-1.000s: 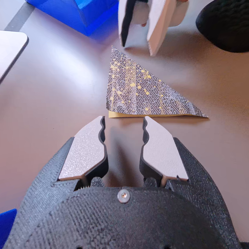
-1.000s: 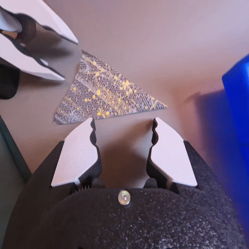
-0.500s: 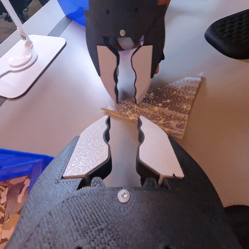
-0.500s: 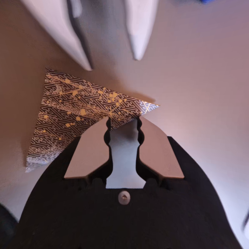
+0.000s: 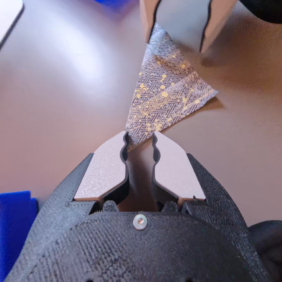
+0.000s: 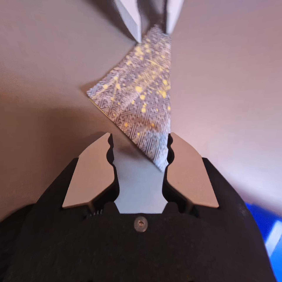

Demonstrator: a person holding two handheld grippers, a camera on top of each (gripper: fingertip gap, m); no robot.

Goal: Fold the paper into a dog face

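Observation:
The paper (image 5: 164, 94) is folded into a flat triangle, dark with a fine maze pattern and gold splatter, and lies on the brown table; a thin yellow underside shows along one edge. My left gripper (image 5: 139, 134) is open with a narrow gap, and the triangle's near pointed corner lies between its fingertips. My right gripper (image 6: 140, 134) is open wider, with the opposite pointed corner between its fingers. Each gripper shows at the far end of the paper (image 6: 141, 94) in the other's view: the right gripper (image 5: 174, 47) and the left gripper (image 6: 153, 36). Neither grips the paper.
A blue bin (image 5: 15, 221) sits at my lower left and another blue shape (image 6: 267, 228) at the right gripper's lower right. A black rounded object (image 5: 267, 12) lies at the far right. A white flat base (image 5: 7, 18) is at the far left. Across from one pair of fingers to the other is roughly 12 cm.
Both grippers have shifted to opposite pointed corners of the triangle and now face each other along it. The right gripper's jaws stand wider than half a second ago. The paper stays flat.

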